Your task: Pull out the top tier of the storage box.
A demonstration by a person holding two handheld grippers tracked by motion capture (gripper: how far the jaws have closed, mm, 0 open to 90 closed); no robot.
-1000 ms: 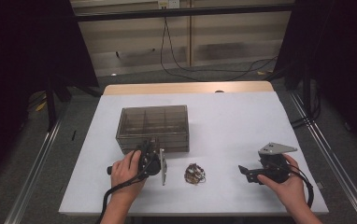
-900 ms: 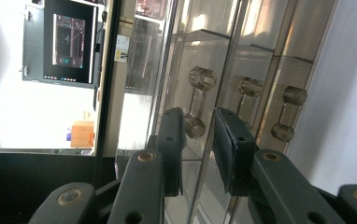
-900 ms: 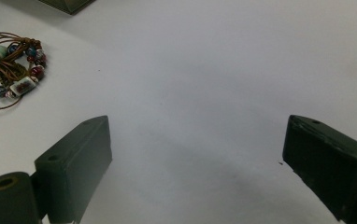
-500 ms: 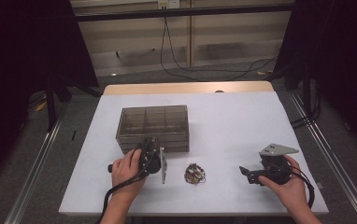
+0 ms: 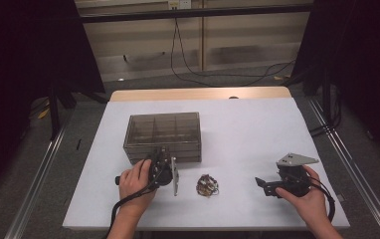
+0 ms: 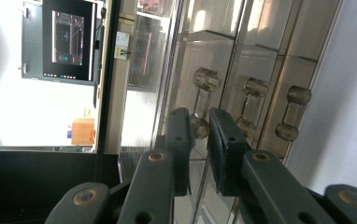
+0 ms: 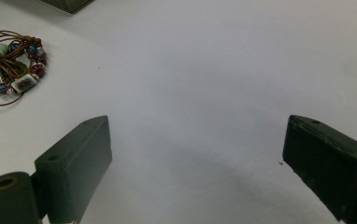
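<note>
- My left gripper sits at the front of the box, turned on its side. Its jaws are nearly pressed together around the nearest small clear knob, though I cannot tell if they touch it yet.
- I judge I hold it there to pull a drawer or lid open by that knob. Two more knobs stand in a row beside it, so I must keep to the one between the jaws.
- The box is smoky, see-through and split into compartments. It stands on the white counter, left of centre.
- A beaded bracelet lies loose on the counter just in front of the box's right corner, between my two hands and apart from both.
- My right gripper rests low over bare counter at the right, jaws spread wide and holding nothing. It points towards the bracelet, with nothing in the way.
</note>
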